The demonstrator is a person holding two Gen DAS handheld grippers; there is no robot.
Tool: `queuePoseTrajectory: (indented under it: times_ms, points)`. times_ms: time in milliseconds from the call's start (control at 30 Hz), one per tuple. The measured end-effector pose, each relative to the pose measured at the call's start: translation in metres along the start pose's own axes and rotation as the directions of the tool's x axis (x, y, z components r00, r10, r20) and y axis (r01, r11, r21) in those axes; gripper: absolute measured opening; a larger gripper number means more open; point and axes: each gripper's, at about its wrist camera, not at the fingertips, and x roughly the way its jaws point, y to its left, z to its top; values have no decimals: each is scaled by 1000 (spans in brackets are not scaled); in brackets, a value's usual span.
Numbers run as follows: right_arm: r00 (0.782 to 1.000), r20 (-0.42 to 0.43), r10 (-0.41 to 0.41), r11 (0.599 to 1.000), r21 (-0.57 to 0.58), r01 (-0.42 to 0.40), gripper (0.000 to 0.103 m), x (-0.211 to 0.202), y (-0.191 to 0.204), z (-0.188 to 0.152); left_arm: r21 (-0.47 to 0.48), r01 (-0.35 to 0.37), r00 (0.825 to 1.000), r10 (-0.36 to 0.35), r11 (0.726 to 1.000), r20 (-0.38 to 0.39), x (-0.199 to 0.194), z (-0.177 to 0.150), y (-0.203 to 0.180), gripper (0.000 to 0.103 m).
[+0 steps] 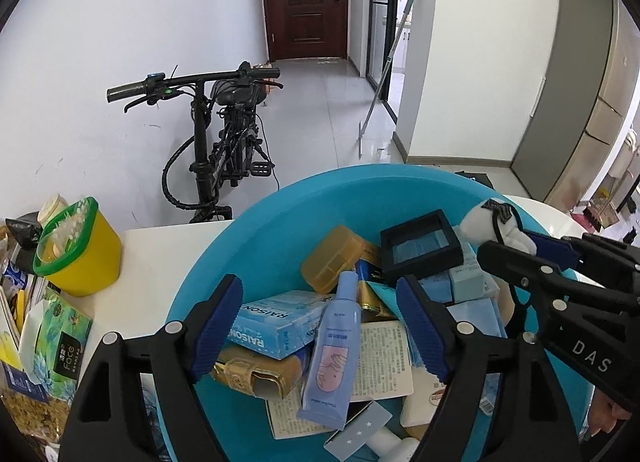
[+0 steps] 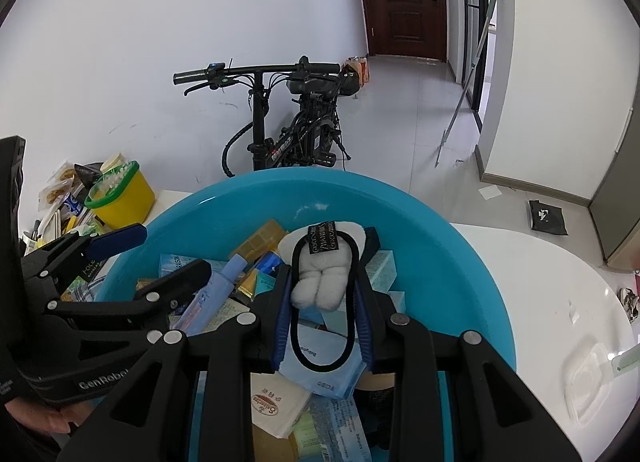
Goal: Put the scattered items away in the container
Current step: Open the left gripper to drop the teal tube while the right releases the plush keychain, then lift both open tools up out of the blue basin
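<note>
Left gripper [image 1: 320, 326] spread wide over pale-blue plastic tube [image 1: 334, 354], amid boxes crowding round blue plastic basin [image 1: 256, 213]; right gripper [image 2: 324, 302] clamped on black elastic hair band with white plush charm [image 2: 322, 282].

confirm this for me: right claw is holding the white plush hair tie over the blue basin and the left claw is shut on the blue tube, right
Not quite: the left claw is open, its fingers standing apart on either side of the blue tube without pressing it, as the left wrist view shows. The rest holds: the right claw is shut on the white plush hair tie over the blue basin.
</note>
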Motion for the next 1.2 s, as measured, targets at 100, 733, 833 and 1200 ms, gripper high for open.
queuePoseTrajectory:
  times_ms: [100,733,833,1200]
  points:
    - [1000,-3,2,1000,2,-2,27,2,0,0,-11,-2,1000,2,1000,0,0,1,3,81]
    - [998,1,-57,998,-4,57,75,1,-2,1,-29,-10,1000,10,1000,12,-1,3,10,82]
    - [998,7,-68,998,1,68,84,0,-4,2,-33,-17,1000,18,999,23,-3,3,9,81]
    - [996,32,-88,996,12,87,88,-5,-9,4,-46,-14,998,16,999,53,-9,3,13,81]
